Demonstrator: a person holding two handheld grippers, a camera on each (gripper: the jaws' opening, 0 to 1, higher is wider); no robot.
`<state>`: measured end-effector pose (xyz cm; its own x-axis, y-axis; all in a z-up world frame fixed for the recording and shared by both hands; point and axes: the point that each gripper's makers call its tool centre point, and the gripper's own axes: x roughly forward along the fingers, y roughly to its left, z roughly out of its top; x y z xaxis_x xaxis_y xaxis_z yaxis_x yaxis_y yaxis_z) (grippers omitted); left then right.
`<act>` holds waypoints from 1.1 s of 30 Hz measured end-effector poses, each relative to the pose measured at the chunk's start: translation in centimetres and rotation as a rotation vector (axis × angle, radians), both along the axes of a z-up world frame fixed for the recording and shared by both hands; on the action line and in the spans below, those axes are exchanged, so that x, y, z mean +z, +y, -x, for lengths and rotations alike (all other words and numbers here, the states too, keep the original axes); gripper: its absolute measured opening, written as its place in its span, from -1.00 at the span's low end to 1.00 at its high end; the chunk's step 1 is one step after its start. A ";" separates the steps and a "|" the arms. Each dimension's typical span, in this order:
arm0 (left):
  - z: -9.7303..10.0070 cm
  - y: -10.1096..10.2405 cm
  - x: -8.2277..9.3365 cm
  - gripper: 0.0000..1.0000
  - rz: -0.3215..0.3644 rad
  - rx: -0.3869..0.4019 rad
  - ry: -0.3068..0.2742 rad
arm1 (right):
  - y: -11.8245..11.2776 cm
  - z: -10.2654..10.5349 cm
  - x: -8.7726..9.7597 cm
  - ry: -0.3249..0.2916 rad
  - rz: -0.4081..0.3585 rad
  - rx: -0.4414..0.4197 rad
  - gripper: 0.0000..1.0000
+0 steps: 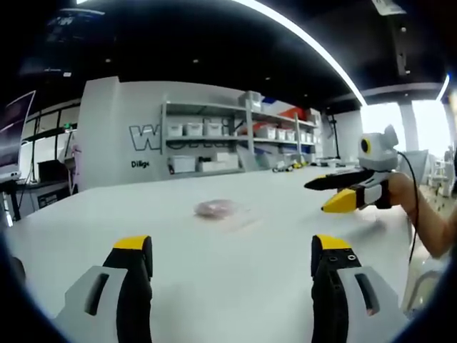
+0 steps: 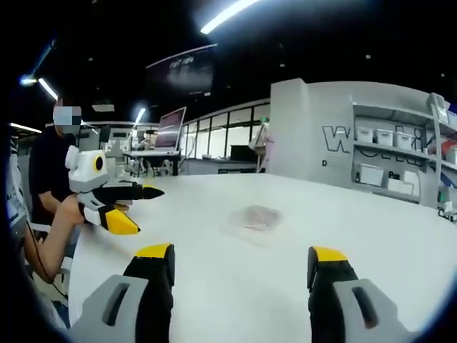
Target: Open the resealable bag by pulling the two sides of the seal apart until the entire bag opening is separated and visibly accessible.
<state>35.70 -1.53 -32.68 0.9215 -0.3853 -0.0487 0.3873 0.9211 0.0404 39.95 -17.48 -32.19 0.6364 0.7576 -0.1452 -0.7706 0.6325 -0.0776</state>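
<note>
A sealed bag (image 1: 221, 209) is seen flat mid-table (image 1: 214, 286), ahead of and between the left gripper (image 1: 232, 261) and right gripper (image 2: 239, 268), both held open and apart from it.

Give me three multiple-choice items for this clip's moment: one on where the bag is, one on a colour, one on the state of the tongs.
1. Where is the resealable bag?
A. Flat on the white table, ahead of both tongs
B. Held in the left tongs
C. On the shelf unit

2. What colour are the tips of the tongs?
A. Red
B. Yellow
C. Green

3. What state are the left tongs and right tongs in?
A. Both shut on the bag
B. One open, one shut
C. Both open, holding nothing

Answers: 1 A, the bag lies on the tabletop untouched in both views. 2 B, each jaw ends in a yellow tip. 3 C, the jaws stand wide apart with bare table between them.
</note>
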 end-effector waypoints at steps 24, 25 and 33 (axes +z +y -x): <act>0.2 0.0 -0.6 0.81 -0.011 -0.007 0.018 | 0.2 -0.6 0.4 0.003 0.029 0.011 0.39; 0.2 0.0 -0.6 0.81 -0.010 -0.007 0.019 | 0.3 -0.6 0.4 0.004 0.033 0.014 0.39; 0.2 0.1 -0.5 0.78 -0.008 -0.003 0.012 | 0.6 -0.8 0.6 -0.005 0.044 0.026 0.37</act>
